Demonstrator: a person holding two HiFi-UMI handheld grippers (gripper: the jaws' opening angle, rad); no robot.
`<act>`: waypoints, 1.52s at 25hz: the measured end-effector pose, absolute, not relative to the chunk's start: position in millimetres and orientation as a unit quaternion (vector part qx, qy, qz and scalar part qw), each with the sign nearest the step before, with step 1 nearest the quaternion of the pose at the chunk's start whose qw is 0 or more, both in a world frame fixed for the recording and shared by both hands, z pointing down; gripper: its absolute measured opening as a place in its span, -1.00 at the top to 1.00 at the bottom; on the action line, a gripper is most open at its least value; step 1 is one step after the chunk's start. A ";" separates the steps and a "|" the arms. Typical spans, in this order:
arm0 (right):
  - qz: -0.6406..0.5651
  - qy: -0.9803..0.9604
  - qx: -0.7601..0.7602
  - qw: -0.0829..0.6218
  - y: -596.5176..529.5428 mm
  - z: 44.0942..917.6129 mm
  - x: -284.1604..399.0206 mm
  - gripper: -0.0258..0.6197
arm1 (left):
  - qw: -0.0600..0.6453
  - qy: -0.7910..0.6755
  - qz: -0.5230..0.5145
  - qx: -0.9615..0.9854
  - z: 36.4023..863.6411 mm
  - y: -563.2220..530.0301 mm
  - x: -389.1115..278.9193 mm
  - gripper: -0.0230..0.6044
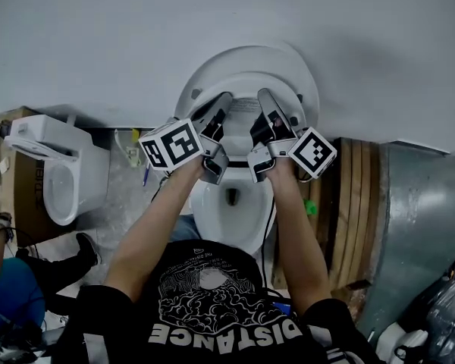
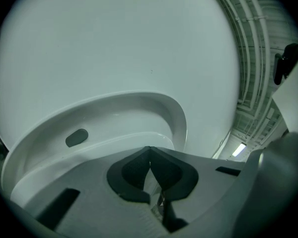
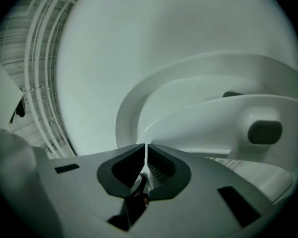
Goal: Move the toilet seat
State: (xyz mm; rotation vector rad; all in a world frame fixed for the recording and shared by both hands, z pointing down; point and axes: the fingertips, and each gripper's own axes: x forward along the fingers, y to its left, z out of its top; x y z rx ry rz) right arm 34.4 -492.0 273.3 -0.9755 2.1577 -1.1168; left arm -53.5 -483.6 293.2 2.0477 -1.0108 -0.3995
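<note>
Black printed T-shirt point(image 1: 212, 302) and bare forearms point(image 1: 148, 237) sit closest in the head view. Past them the left gripper point(image 1: 224, 98) and right gripper point(image 1: 262, 95) point side by side at the white oval plastic toilet seat point(image 1: 243, 76), which is raised against the wall. The white ceramic bowl point(image 1: 227, 222) lies beneath both grippers.

Left gripper view: the left gripper point(image 2: 149, 150) is clenched on nothing — the toilet seat point(image 2: 89, 118) curves just ahead, to its left.

Right gripper view: the right gripper point(image 3: 146, 148) is pinched together, empty — the toilet seat point(image 3: 203, 118) arcs just ahead, to its right.
</note>
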 end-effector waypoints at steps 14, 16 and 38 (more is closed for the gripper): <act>-0.400 0.798 -0.378 0.245 -491.7 266.5 33.6 0.83 | 0.400 -0.396 -0.144 0.814 296.0 -484.8 -52.6 0.88; -0.414 0.790 -0.376 0.252 -486.7 264.7 30.9 0.82 | 0.398 -0.401 -0.137 0.814 296.4 -482.0 -53.7 0.88; -0.291 0.859 -0.413 0.078 -371.9 259.4 32.6 0.83 | 0.272 -0.463 -0.024 0.843 277.3 -374.2 -19.2 0.88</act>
